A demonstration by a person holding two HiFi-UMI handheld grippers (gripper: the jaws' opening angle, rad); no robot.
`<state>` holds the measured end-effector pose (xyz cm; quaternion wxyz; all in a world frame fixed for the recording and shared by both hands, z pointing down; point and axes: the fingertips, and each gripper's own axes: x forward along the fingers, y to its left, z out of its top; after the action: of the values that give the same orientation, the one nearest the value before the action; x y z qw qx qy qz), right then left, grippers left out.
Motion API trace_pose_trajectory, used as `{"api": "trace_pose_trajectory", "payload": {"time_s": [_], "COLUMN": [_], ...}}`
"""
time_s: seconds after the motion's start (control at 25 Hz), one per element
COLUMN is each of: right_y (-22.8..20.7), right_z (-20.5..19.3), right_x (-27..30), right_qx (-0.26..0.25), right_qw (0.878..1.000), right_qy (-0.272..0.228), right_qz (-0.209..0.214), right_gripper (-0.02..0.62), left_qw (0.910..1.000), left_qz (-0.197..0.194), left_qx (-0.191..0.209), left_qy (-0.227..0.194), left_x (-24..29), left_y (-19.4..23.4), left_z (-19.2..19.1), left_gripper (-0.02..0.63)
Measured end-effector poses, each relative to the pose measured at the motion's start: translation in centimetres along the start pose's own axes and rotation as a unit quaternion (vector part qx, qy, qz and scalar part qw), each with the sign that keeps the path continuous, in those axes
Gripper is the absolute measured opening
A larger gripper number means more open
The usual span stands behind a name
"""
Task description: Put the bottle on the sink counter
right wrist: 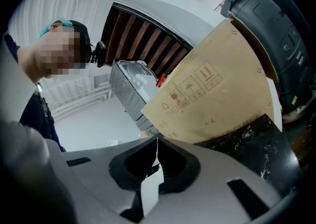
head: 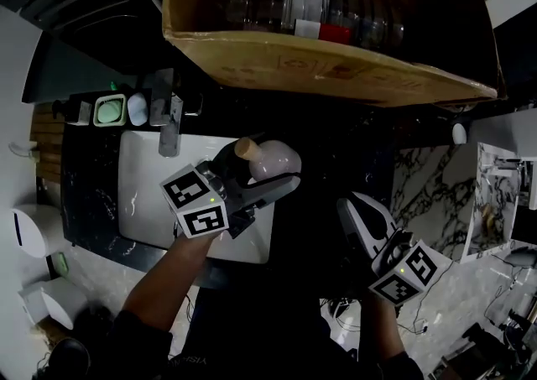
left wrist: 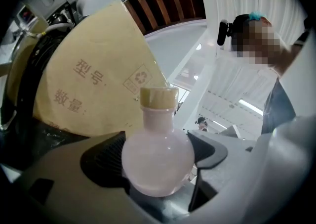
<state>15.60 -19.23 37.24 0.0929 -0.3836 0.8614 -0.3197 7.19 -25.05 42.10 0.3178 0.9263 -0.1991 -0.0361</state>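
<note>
A round pale pink bottle [head: 277, 157] with a tan cap [head: 246, 148] is held in the air over the right side of the white sink basin [head: 143, 194]. My left gripper [head: 263, 167] is shut on the bottle's belly. In the left gripper view the bottle [left wrist: 157, 155] stands upright between the dark pads, its cap [left wrist: 159, 97] pointing away from the camera. My right gripper [head: 351, 207] hangs lower right, over the dark counter [head: 336, 152], and holds nothing. Its jaws are shut [right wrist: 157, 142], the tips meeting.
A large cardboard box [head: 319, 64] with glass jars looms across the top, close above the bottle. A faucet [head: 168, 122] and small containers [head: 109, 110] stand behind the basin. Black marble counter [right wrist: 256, 144] surrounds the sink; a white marble surface [head: 428, 194] lies at the right.
</note>
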Motion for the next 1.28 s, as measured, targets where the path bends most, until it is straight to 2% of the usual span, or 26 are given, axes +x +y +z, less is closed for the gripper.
{"api": "trace_pose_trajectory", "payload": {"time_s": [0.24,0.36,0.6,0.88,1.28], "right_y": [-0.9,-1.7,-2.4,-3.3,-4.6], "right_z": [0.3,-0.1,-0.4,-0.9,-1.5], "right_x": [1.4,1.3,1.2,0.9,1.1], "right_qx": [0.008,-0.004,-0.006,-0.002,0.005], "right_qw": [1.0,1.0,1.0,1.0,1.0], "right_qy": [-0.004,0.005,0.007,0.009,0.015], "right_qz": [-0.004,-0.009,-0.017,-0.023,-0.026], "right_gripper": [0.028,0.028,0.028,0.028,0.026], "left_qw": [0.9992,0.9981,0.9931,0.98,0.9596], "left_qz": [0.003,0.002,0.01,0.029,0.065], "left_qx": [0.029,0.047,0.092,0.159,0.226], "left_qy": [0.026,0.039,0.073,0.116,0.155], "left_x": [1.9,2.9,4.8,6.8,9.2], "left_y": [2.0,2.8,4.4,6.3,8.3], "left_z": [-0.4,-0.5,-1.4,-2.5,-3.8], "left_gripper": [0.391,0.391,0.391,0.391,0.391]}}
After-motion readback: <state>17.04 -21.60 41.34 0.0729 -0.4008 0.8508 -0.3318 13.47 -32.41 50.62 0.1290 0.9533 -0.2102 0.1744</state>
